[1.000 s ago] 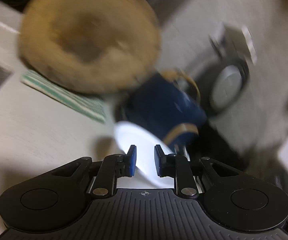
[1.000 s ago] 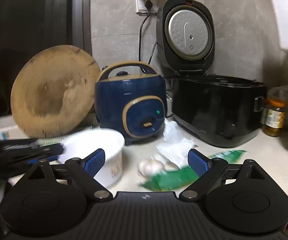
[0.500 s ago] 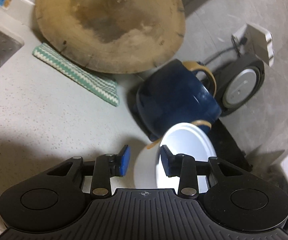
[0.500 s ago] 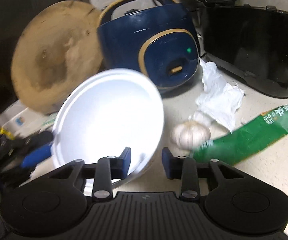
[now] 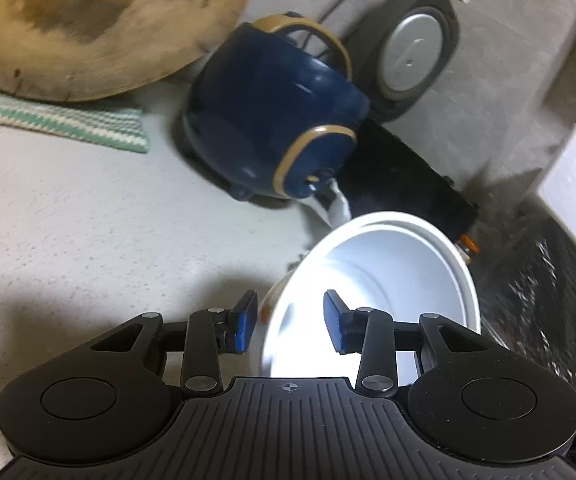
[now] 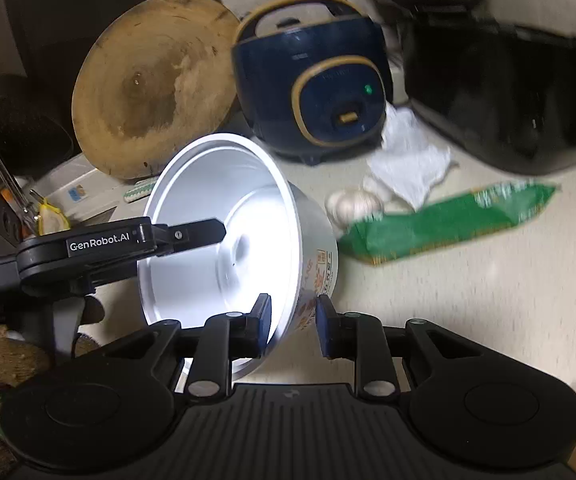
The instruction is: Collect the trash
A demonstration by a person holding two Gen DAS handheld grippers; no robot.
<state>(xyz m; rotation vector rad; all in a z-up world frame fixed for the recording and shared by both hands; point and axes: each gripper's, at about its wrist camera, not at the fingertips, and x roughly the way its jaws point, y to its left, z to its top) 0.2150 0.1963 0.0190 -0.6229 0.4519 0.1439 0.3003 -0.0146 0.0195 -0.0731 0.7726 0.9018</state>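
A white paper bowl [image 5: 388, 280] with a printed outside hangs tilted above the counter, mouth toward both cameras. In the right wrist view the bowl [image 6: 227, 216] has its near wall between the pads of my right gripper [image 6: 292, 318], whose jaws are closing and pressing on it. The jaws of my left gripper [image 5: 290, 320] are opening. They straddle the bowl's rim with clear gaps on both sides. One of the left fingers [image 6: 191, 236] reaches over the bowl's mouth from the left. A green wrapper [image 6: 448, 220] and crumpled white paper [image 6: 412, 164] lie on the counter.
A garlic bulb [image 6: 352, 204] lies by the wrapper. Behind stand a blue rice cooker [image 6: 312, 80], a black cooker [image 6: 500, 92] with its lid up, and a round wooden board [image 6: 151, 92] leaning on the wall. A striped green cloth [image 5: 59, 120] lies left. Shiny black plastic [image 5: 548, 280] fills the right.
My left jaws have spread wide and let go of the bowl's rim. My right jaws have come from wide open to closed on the bowl's wall. The bowl has tipped and shifted right.
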